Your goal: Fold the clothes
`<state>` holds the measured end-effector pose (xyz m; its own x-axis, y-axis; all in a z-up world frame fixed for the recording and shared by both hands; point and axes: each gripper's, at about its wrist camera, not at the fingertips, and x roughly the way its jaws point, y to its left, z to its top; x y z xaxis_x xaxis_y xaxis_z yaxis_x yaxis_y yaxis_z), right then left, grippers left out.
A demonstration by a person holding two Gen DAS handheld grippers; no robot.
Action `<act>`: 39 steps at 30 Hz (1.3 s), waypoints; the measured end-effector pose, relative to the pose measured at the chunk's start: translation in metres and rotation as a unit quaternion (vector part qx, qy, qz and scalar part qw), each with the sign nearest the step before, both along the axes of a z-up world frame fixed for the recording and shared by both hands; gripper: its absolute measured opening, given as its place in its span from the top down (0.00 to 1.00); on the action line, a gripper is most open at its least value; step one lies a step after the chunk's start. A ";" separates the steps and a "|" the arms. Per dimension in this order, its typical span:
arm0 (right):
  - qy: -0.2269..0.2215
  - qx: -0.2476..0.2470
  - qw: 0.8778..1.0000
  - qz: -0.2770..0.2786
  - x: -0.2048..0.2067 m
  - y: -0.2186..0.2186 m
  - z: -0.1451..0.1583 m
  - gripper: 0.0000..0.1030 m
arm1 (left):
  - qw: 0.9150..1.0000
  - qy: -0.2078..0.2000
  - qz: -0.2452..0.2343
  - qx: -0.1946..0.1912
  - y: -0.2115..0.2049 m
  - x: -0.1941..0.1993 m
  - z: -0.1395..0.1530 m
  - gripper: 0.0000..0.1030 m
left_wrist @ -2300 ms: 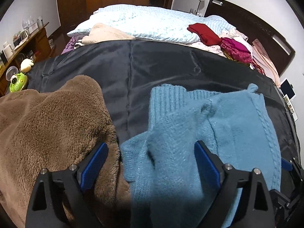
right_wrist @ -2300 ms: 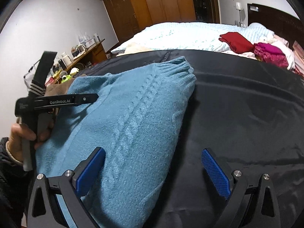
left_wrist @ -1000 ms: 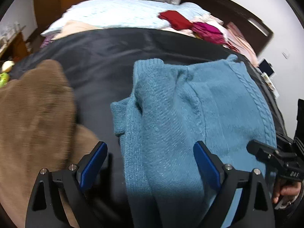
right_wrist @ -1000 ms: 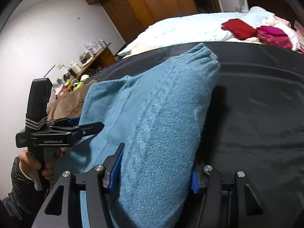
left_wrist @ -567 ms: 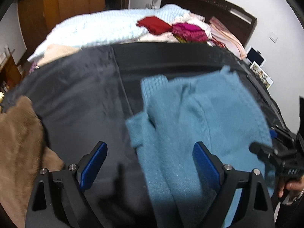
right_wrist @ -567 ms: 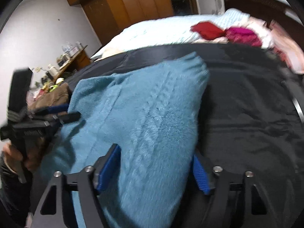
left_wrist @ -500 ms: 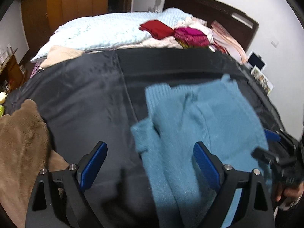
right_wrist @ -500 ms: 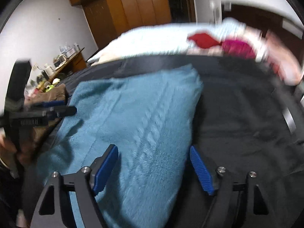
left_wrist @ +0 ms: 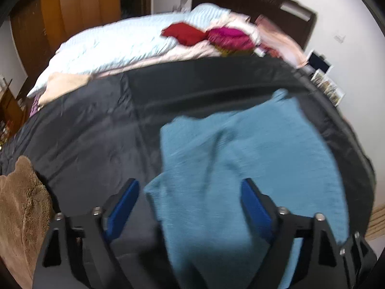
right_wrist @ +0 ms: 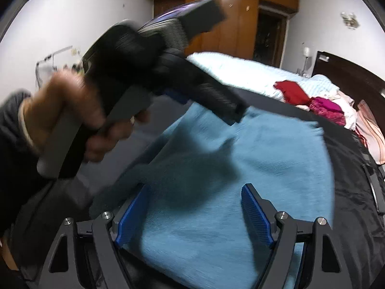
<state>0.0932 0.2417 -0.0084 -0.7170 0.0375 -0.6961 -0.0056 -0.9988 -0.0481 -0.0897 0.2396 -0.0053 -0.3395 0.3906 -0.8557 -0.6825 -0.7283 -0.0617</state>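
- The blue sweater point(left_wrist: 252, 159) lies folded on the black cover point(left_wrist: 96, 130) of the bed point(left_wrist: 115, 45), toward the cover's right side in the left wrist view.
- Left tool point(left_wrist: 190, 200): fingers spread wide above the sweater's near left edge, nothing between the blue pads point(left_wrist: 121, 206).
- Right tool point(right_wrist: 195, 212): also spread wide and gripping nothing, with the sweater point(right_wrist: 252, 168) lying below it.
- In the right wrist view the left tool point(right_wrist: 231, 110) shows blurred, held by the person's hand point(right_wrist: 79, 118) over the far left part of the sweater.
- A brown fleece point(left_wrist: 19, 207) lies on the cover, well to the left of the sweater and apart from it.
- Farther up the bed, a red garment point(left_wrist: 182, 33) and a magenta one point(left_wrist: 231, 39) lie beside each other near the dark headboard point(left_wrist: 259, 2).
- Both views are motion-blurred, so the knit detail cannot be made out.
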 end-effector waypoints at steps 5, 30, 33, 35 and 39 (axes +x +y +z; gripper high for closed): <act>-0.012 0.007 1.000 0.003 -0.012 -0.003 -0.010 0.17 | 0.999 -0.035 0.012 0.023 -0.013 -0.021 -0.018 0.21; -0.019 -0.007 1.000 -0.023 -0.013 0.011 -0.004 0.10 | 0.996 0.025 0.071 0.041 -0.046 0.022 -0.007 0.10; -0.011 -0.003 0.999 -0.037 -0.007 0.017 0.002 0.10 | 0.995 0.024 0.076 0.054 -0.055 0.033 0.001 0.10; -0.006 -0.003 0.999 -0.047 -0.002 0.021 0.005 0.10 | 0.995 0.028 0.077 0.056 -0.060 0.042 0.006 0.10; 0.002 0.000 0.998 -0.065 0.011 0.026 0.012 0.10 | 0.995 0.031 0.068 0.059 -0.064 0.062 0.011 0.10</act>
